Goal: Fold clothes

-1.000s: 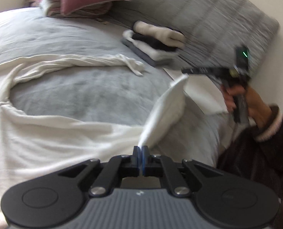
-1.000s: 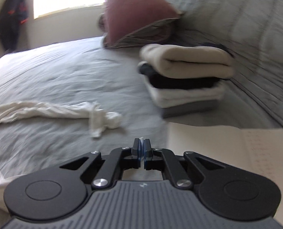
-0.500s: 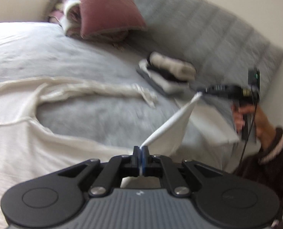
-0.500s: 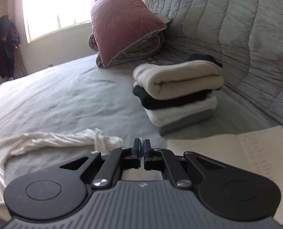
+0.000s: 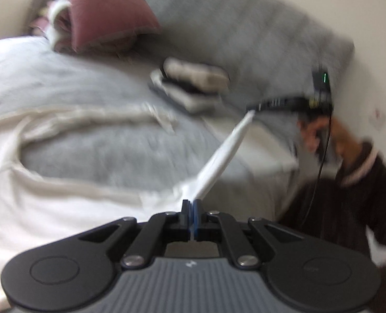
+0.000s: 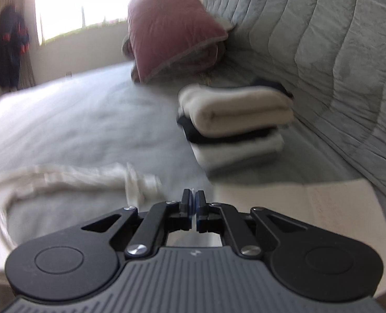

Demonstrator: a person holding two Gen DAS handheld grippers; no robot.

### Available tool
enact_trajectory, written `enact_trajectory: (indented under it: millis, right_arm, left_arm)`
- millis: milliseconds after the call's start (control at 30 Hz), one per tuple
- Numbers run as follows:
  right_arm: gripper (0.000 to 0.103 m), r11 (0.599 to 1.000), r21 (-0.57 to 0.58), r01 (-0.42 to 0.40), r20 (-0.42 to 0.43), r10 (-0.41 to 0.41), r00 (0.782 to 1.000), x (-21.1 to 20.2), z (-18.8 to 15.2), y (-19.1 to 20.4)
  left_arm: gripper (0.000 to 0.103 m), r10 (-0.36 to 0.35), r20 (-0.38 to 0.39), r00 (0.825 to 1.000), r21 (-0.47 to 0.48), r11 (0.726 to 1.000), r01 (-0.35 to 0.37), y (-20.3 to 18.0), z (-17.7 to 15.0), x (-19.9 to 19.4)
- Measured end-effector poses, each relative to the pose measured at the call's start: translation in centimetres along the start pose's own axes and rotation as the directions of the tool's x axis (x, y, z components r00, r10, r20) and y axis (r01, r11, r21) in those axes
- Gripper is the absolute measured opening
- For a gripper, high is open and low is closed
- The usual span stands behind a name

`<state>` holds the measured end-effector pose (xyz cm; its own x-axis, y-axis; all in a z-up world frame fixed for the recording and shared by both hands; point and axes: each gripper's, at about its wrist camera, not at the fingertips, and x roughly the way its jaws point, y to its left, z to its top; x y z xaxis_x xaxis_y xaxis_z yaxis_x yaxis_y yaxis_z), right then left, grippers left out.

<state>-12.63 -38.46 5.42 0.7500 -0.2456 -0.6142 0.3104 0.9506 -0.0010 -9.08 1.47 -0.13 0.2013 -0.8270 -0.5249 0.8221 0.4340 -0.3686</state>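
The white garment (image 5: 49, 208) lies spread over the grey bed (image 5: 93, 146) at lower left of the left view, one edge pulled taut between both claws; left claw (image 5: 193, 206) pinches it at centre bottom, right claw (image 5: 255, 108) pinches its far corner at right; keep that edge tight and level, I judge, carrying it over together; folded stack (image 6: 234, 120) sits clear, upper right.

Each tool (image 5: 193, 204) has black linked arms, silver screws, blue pads and a ribbed grey body; the person's sleeve (image 5: 359, 167) is dark with a pale cuff.
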Motion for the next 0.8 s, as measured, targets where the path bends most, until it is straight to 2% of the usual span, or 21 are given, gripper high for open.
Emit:
enact_trajectory:
  millis: [100, 233, 367, 500, 600, 633, 667, 733, 767, 800]
  right_arm:
    - [0.002, 0.998, -0.058, 0.017, -0.062, -0.02, 0.998, -1.3, -2.4, -0.4]
    - [0.002, 0.998, -0.06, 0.017, -0.118, -0.025, 0.993, -2.3, -5.8, -1.4]
    - [0.002, 1.0, -0.017, 0.017, -0.169, -0.02, 0.985, -2.3, -9.2, -2.3]
    - [0.002, 0.997, 0.083, -0.006, -0.22, 0.024, 0.975, -2.5, -11.2, -4.0]
    - [0.002, 0.993, 0.11, -0.029, -0.237, 0.055, 0.97, -2.7, -12.2, -4.7]
    - [0.002, 0.993, 0.113, -0.037, -0.239, 0.063, 0.969, -2.7, -12.4, -4.8]
    - [0.002, 0.992, 0.114, -0.046, -0.239, 0.072, 0.968, -2.8, -12.6, -4.9]
    - [0.004, 0.992, 0.108, -0.069, -0.235, 0.093, 0.968, -3.0, -12.5, -5.0]
    - [0.006, 0.991, 0.106, -0.084, -0.221, 0.106, 0.969, -3.1, -12.4, -5.1]
    - [0.015, 0.989, 0.105, -0.1, -0.206, 0.12, 0.971, -3.3, -12.2, -5.1]
  left_arm:
    - [0.001, -0.003, -0.093, 0.996, 0.037, 0.999, 0.006, -0.7, -1.2, 1.4]
    - [0.001, 0.011, -0.164, 0.986, 0.05, 0.999, -0.003, -0.7, -2.3, 2.4]
    - [0.002, -0.004, -0.228, 0.974, 0.033, 0.999, 0.012, -0.5, -2.7, 3.5]
    - [0.003, -0.07, -0.267, 0.961, -0.003, 0.997, 0.071, -0.9, -1.5, 4.2]
    - [0.013, -0.085, -0.264, 0.961, 0.023, 0.995, 0.095, -2.1, 0.2, 4.7]
    - [0.02, -0.08, -0.264, 0.961, 0.039, 0.995, 0.094, -2.6, 0.8, 4.9]
    - [0.029, -0.067, -0.263, 0.963, 0.058, 0.995, 0.085, -2.9, 1.5, 5.2]
    - [0.034, -0.031, -0.259, 0.965, 0.089, 0.994, 0.056, -3.4, 2.6, 5.6]
    - [0.036, -0.01, -0.257, 0.966, 0.096, 0.995, 0.036, -3.5, 3.1, 5.8]
    - [0.036, 0.009, -0.254, 0.967, 0.095, 0.995, 0.015, -3.3, 3.5, 6.0]
